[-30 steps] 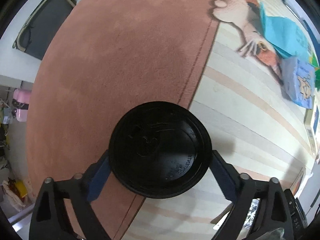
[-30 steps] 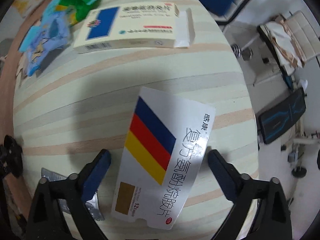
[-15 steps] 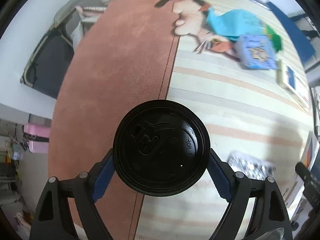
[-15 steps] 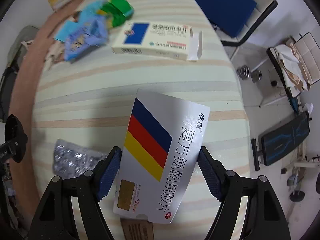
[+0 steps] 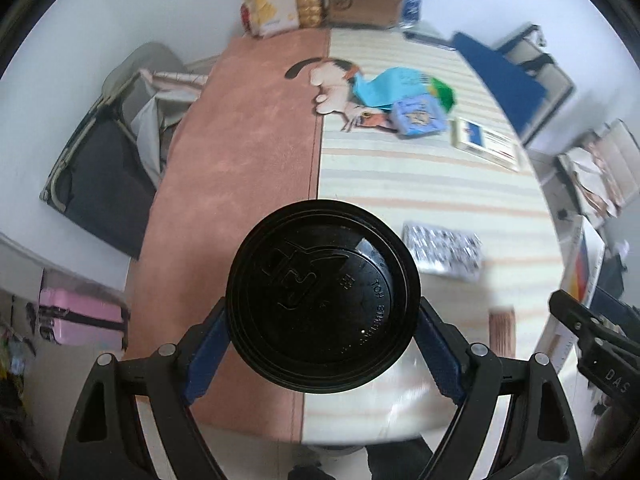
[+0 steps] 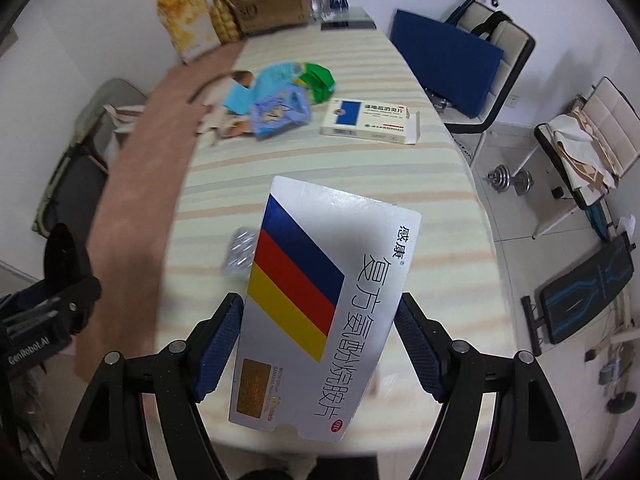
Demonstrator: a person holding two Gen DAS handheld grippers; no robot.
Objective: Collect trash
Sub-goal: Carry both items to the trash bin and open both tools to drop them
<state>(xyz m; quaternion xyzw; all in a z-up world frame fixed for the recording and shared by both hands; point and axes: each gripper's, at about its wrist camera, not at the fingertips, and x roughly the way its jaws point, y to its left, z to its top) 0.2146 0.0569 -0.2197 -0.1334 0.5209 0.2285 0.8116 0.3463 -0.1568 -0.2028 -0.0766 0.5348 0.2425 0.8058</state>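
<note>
The left gripper is clenched on a black-lidded cup, its blue pads pressing either side below the lid. The right gripper grasps a silver medicine box across its width, one end jutting forward. Judged from here, both loads look lifted clear for carrying off; keeping the cup upright and the squeeze steady should stop the tilted box slipping. More trash lies on the striped tablecloth ahead of the claws: a blister pack just ahead-left of the right claw, farther on a white pill box and blue and green wrappers. Chairs stand to the right, cardboard boxes at the far end
</note>
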